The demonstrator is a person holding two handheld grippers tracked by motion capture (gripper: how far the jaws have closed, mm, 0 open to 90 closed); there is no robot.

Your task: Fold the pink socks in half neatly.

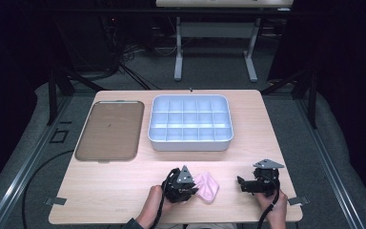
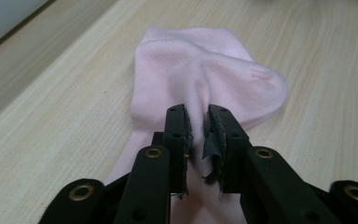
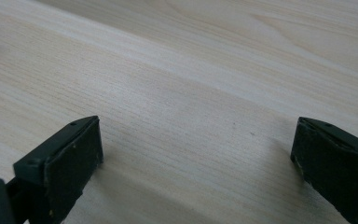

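Both black fingers [image 2: 177, 128] of the left gripper [image 2: 198, 126] stand close together with a ridge of the pink sock [image 2: 200, 79] bunched up between them, and they seem to pinch that fold. No earlier picture sits beside this one, so only the pinch itself can be told. Worn pads hang a bit ragged on the inner sides of the fingers. In the high view the left gripper [image 1: 183, 183] sits low on the near part of the table [image 1: 124, 191], with the sock [image 1: 207, 187] lying flat just to its right, touching it. To do this step well, the person should probably hold the fold deep between the pads, not just at the tip, so the soft cloth does not slip out when it is lifted. A slow lift would likely keep the sock from dragging. The right gripper [image 3: 193, 149] has its jaws wide apart over bare wood with nothing between them; in the high view it [image 1: 259, 183] rests near the right front corner, apart from the sock. The near edge of the table is close to both hands, so there is little room to pull back. Farther off sit a grey tray with many little boxes [image 1: 189, 143] and a brown flat tray [image 1: 109, 131] to its left. Between the sock and those trays is open wood, good room for moving forward.
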